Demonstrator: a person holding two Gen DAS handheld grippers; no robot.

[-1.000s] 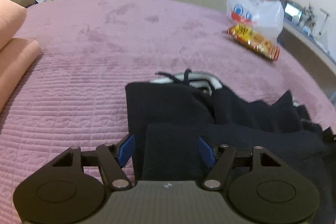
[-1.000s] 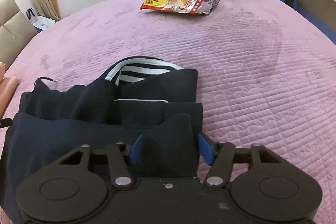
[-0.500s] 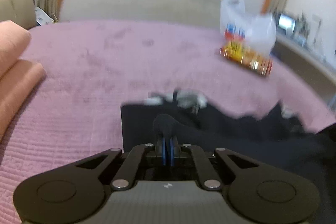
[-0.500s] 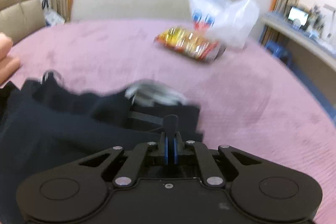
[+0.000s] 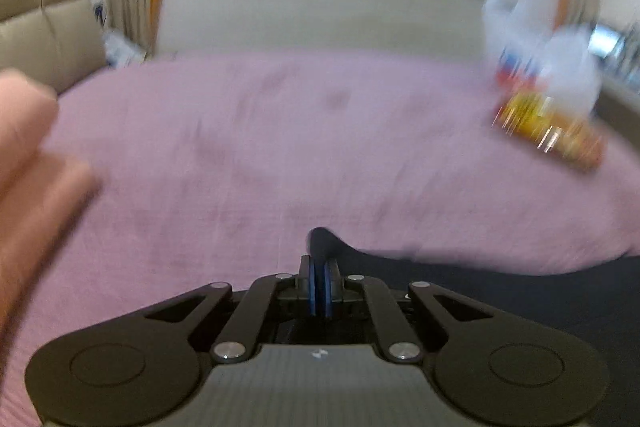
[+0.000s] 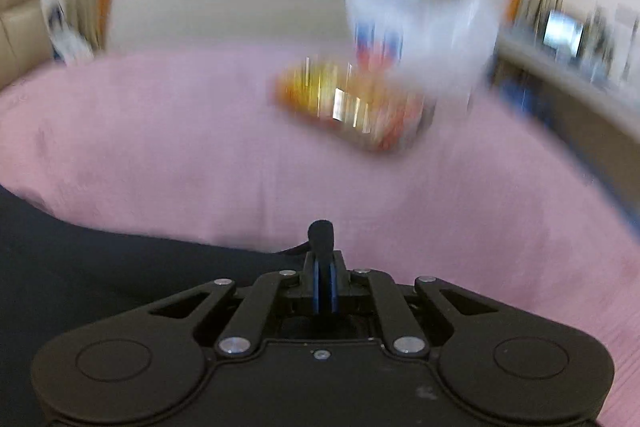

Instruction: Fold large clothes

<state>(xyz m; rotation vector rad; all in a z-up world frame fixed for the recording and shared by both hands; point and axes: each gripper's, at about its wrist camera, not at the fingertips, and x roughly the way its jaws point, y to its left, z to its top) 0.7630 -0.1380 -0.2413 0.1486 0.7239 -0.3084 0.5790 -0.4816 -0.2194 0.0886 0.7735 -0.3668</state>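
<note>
Navy garment (image 5: 500, 303) now hangs lifted off the near bedspread (image 5: 280, 155); our left gripper (image 5: 319, 291) and right gripper (image 6: 323, 287), apart a second ago, clamp its edge for the fold.

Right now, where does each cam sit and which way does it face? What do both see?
Left wrist: on the left gripper, facing across the pink bedspread toward the window; its jaws are shut on the dark garment.
Right wrist: on the right gripper, same heading; jaws shut on the same garment, which trails left.
Shared: bedspread, snack bag, white plastic bag, window; both blurred.
</note>
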